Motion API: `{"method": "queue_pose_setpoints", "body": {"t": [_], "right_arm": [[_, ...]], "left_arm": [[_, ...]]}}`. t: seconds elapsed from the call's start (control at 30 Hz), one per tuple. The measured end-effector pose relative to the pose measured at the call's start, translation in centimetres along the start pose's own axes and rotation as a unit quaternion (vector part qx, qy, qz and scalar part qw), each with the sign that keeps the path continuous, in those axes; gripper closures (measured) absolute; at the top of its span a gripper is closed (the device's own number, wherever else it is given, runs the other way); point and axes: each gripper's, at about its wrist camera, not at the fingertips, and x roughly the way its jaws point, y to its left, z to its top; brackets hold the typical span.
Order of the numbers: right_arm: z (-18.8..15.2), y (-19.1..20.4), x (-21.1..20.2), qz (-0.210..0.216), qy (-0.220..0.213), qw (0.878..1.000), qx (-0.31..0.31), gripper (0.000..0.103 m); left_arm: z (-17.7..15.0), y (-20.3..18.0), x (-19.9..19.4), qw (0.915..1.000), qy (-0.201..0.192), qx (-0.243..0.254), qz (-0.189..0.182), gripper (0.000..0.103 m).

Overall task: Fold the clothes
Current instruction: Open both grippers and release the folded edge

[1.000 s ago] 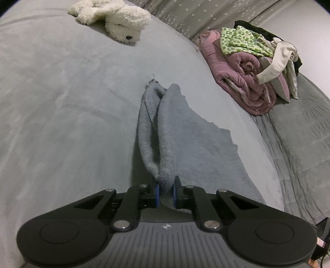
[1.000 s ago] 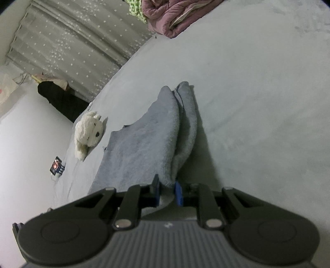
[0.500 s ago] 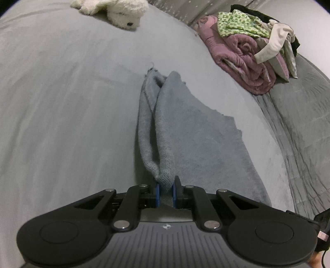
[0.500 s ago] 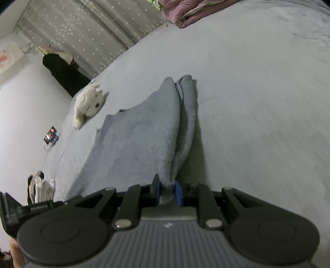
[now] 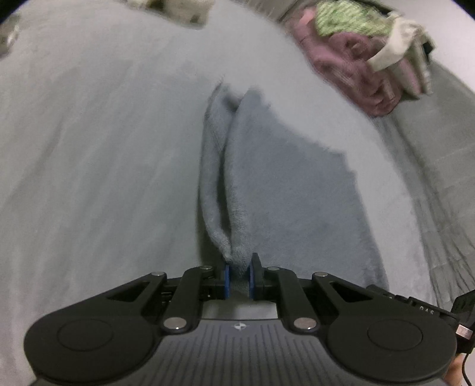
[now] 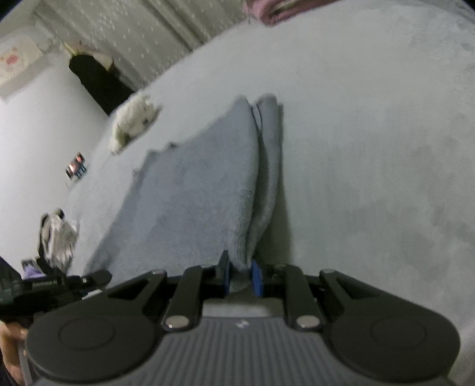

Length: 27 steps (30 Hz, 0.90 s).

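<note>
Faint letters "DAS" stand on the right gripper (image 5: 427,308); lettering on the left gripper (image 6: 44,285) is too blurred to read.

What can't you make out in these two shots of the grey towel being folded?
- Left wrist view: pile of clothes is motion-blurred; separate garments unclear.
- Left wrist view: white plush toy is cut off by the top edge.
- Right wrist view: grey towel, near corner hidden behind the right gripper.
- Right wrist view: small screen, too small to read.

Left gripper (image 5: 238,277) jaws clamped; right gripper (image 6: 241,277) jaws opening, both angled downward
</note>
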Motion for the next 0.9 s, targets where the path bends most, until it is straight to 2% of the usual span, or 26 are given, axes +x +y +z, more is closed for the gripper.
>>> {"method": "queue_pose_setpoints", "body": {"t": [0.03, 0.13, 0.2, 0.33, 0.43, 0.5, 0.63, 0.77, 0.9], "right_arm": [[0.1, -0.2, 0.5, -0.002, 0.010, 1.000, 0.000, 0.082], [0.7, -0.4, 0.5, -0.010, 0.013, 1.000, -0.019, 0.077], [1.3, -0.6, 0.0, -0.018, 0.005, 0.999, -0.032, 0.077], [2.2, -1.1, -1.3, -0.041, -0.021, 0.997, -0.058, 0.067], [3.1, -0.7, -1.8, -0.035, -0.043, 0.996, -0.074, 0.066], [3.5, 0.2, -1.5, -0.032, -0.048, 0.994, -0.097, 0.067], [4.4, 2.3, -0.2, -0.025, -0.049, 0.988, -0.148, 0.068], [5.4, 4.4, 1.5, -0.023, -0.054, 0.981, -0.187, 0.071], [6.0, 6.1, 3.5, -0.020, -0.050, 0.975, -0.214, 0.074]], "left_arm": [[0.2, 0.4, 0.5, 0.9998, 0.018, -0.011, -0.001, 0.091], [1.0, 1.3, 0.2, 0.9989, 0.029, -0.037, -0.008, 0.088], [1.5, 1.3, -0.7, 0.9992, 0.018, -0.036, -0.005, 0.088], [2.3, 1.1, -1.6, 0.9996, -0.015, -0.009, 0.022, 0.088], [3.1, 1.0, -1.9, 0.9982, -0.038, 0.008, 0.047, 0.088], [3.4, 0.0, -1.4, 0.9957, -0.050, 0.052, 0.058, 0.086], [3.5, -2.7, 0.4, 0.9828, -0.067, 0.136, 0.105, 0.085], [3.4, -4.5, 1.6, 0.9770, -0.068, 0.175, 0.101, 0.084], [3.4, -5.7, 2.5, 0.9648, -0.085, 0.219, 0.120, 0.084]]}}
